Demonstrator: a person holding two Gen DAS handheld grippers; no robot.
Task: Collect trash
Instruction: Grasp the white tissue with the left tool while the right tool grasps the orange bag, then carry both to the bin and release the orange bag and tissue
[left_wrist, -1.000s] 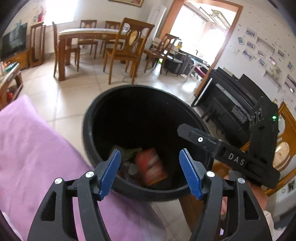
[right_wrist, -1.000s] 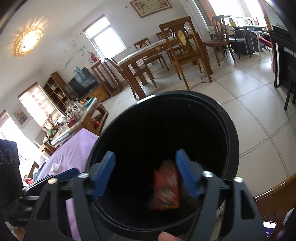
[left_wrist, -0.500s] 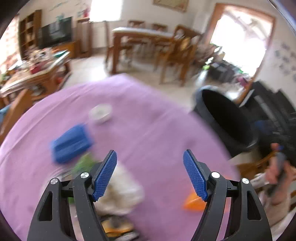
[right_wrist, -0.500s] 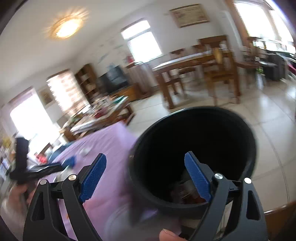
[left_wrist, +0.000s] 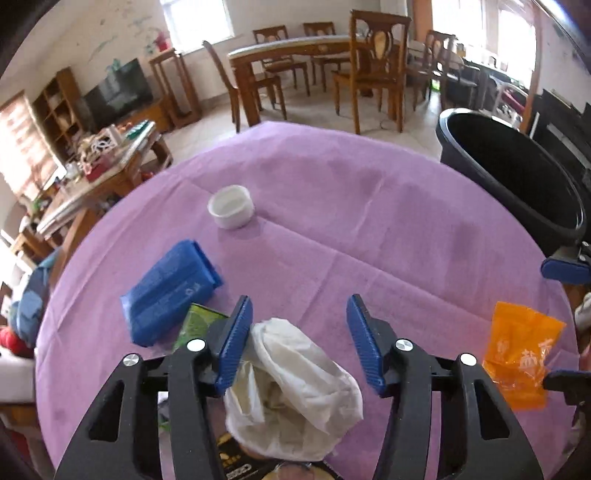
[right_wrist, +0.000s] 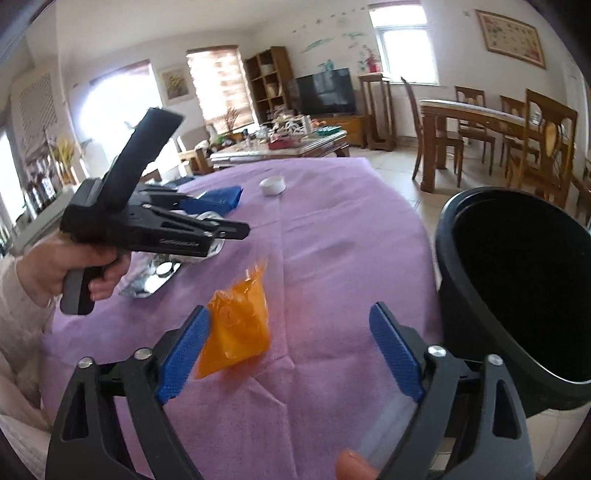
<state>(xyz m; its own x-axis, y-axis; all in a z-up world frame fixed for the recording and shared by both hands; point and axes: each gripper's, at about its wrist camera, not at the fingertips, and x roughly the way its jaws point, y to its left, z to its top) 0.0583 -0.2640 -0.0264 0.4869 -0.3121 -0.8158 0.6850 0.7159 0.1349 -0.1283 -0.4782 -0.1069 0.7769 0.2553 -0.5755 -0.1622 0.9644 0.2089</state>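
1. The trash lies scattered on a table under a purple cloth (left_wrist: 369, 221); the black bin (left_wrist: 517, 177) stands just off the cloth's far right edge and serves as the landmark here.
2. A crumpled white plastic bag (left_wrist: 295, 384) sits well left of the bin at the near edge of the cloth, directly under the left gripper (left_wrist: 299, 339). The gripper's blue pads stand wide on either side of the bag's top, holding nothing.
3. An orange snack packet (right_wrist: 240, 325) lies flat between the bag and the bin, closer to the bin. The right gripper (right_wrist: 288, 350) hovers over the cloth beside it, jaws wide and empty, its left pad in front of the packet's edge.
4. Left of the bag, farther from the bin, lies a blue pouch (left_wrist: 170, 280), with a green wrapper (left_wrist: 199, 325) partly tucked under its near corner and behind the left gripper's finger.
5. A small white round cap (left_wrist: 231, 206) stands alone farther back on the cloth, well apart from the bin.
6. In the right wrist view, a silvery foil wrapper (right_wrist: 151, 280) lies below the left gripper's body, partly hidden by it.
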